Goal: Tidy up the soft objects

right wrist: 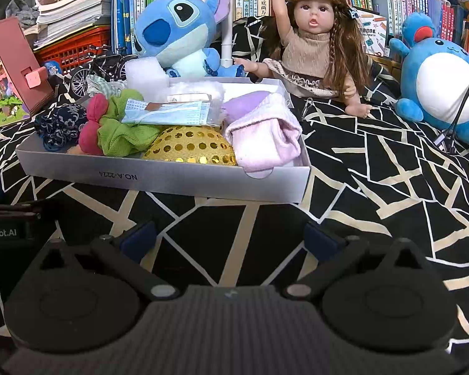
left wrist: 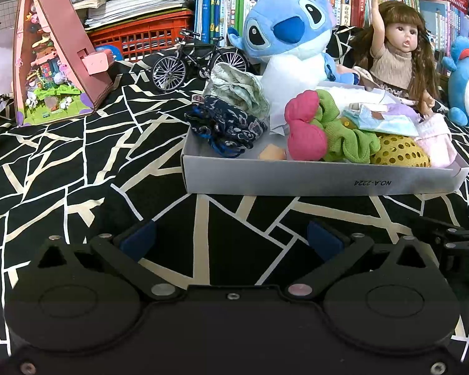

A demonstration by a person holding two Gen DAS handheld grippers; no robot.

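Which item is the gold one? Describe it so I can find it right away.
Find the shallow grey cardboard box on the black-and-cream patterned cloth. Against its front wall, between the green scrunchie and the pale pink folded cloth, sits the gold sequinned dome; it alone is shiny and round-topped.

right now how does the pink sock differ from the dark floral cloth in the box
The pink sock is pale and plain; the dark floral cloth is navy with a printed pattern. The sock lies at the right end of the white box, the cloth at the left end. The sock looks folded, the cloth bunched up. Both are soft and sit inside the box.
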